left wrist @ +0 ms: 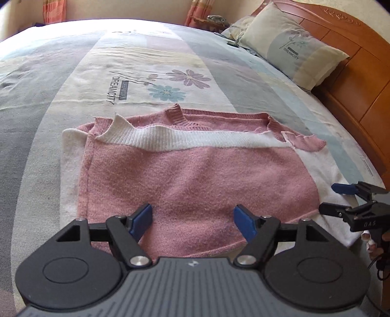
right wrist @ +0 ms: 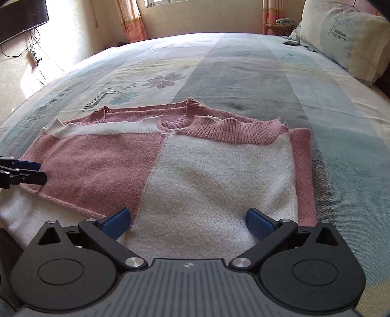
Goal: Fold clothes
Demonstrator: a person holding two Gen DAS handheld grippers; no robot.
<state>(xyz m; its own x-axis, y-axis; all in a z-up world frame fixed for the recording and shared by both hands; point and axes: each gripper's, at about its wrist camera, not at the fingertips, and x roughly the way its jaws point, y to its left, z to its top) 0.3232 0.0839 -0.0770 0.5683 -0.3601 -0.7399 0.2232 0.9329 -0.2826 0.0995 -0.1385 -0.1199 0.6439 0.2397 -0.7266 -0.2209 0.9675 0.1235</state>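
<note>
A pink and white knit sweater [left wrist: 195,175] lies folded flat on the bed, its ribbed hems along the far edge. In the right wrist view the same sweater [right wrist: 195,175] shows a pink half on the left and a white half on the right. My left gripper [left wrist: 192,219] hovers over the pink near edge, jaws apart, with nothing pinched. My right gripper [right wrist: 187,222] stands wide open above the white near edge, also holding nothing. The right gripper [left wrist: 341,197] appears at the right edge of the left wrist view, and the left gripper [right wrist: 26,173] at the left edge of the right wrist view.
The bed [left wrist: 73,80] wears a pastel patchwork cover with flower prints. A pillow [left wrist: 299,48] leans on the wooden headboard [left wrist: 360,80] at the right. Curtains [right wrist: 131,19] and a window stand beyond the far edge; cables hang on the left wall [right wrist: 34,56].
</note>
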